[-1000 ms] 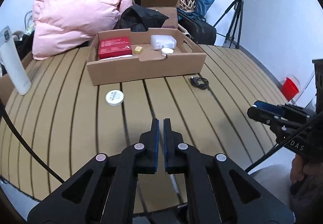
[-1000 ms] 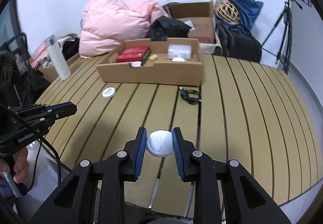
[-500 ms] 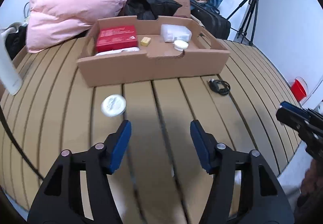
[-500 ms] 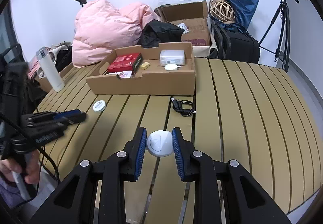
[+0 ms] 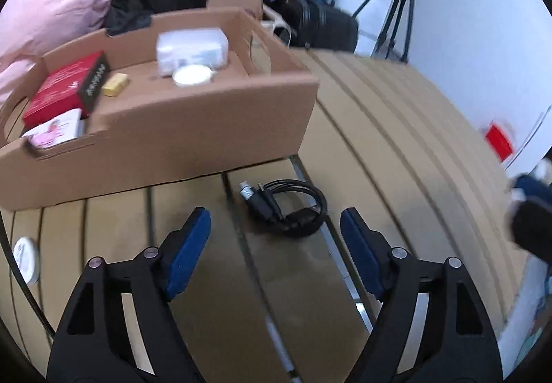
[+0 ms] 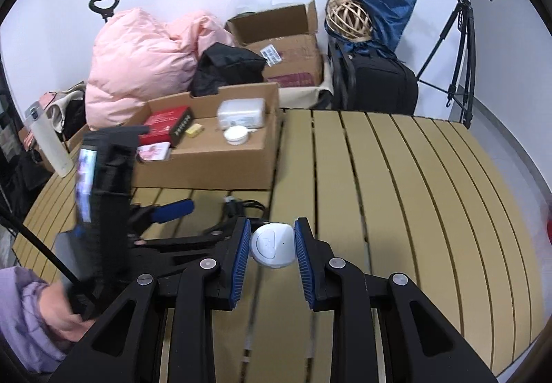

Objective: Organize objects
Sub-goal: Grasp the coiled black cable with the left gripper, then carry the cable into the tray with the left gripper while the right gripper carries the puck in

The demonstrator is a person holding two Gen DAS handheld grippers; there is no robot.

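Note:
A coiled black cable [image 5: 284, 205] lies on the slatted table just ahead of my left gripper [image 5: 275, 222], whose jaws are opening with nothing between the blue pads. In the right wrist view the left gripper [image 6: 179, 221] hovers by the cable [image 6: 241, 205]. My right gripper [image 6: 270, 240] is shut on a round white case [image 6: 272, 245]. The cardboard tray [image 5: 193, 128] behind the cable holds a red box [image 5: 65, 86], a yellow block [image 5: 115, 84], a white box [image 5: 191, 48] and a white disc [image 5: 191, 74]. A white round tin [image 5: 26, 259] sits at the left.
A white bottle [image 6: 48, 138] stands at the table's left edge. Behind the table are a pink duvet [image 6: 145, 62], black cloth, an open carton [image 6: 283, 41], a black bag [image 6: 376, 86] and a tripod [image 6: 462, 38]. A person's hand in a lilac sleeve [image 6: 24, 321] holds the left gripper.
My left gripper went from shut to wide open and moved forward and right, from near the white tin to the black cable. The right gripper moved a little, still holding the white case.

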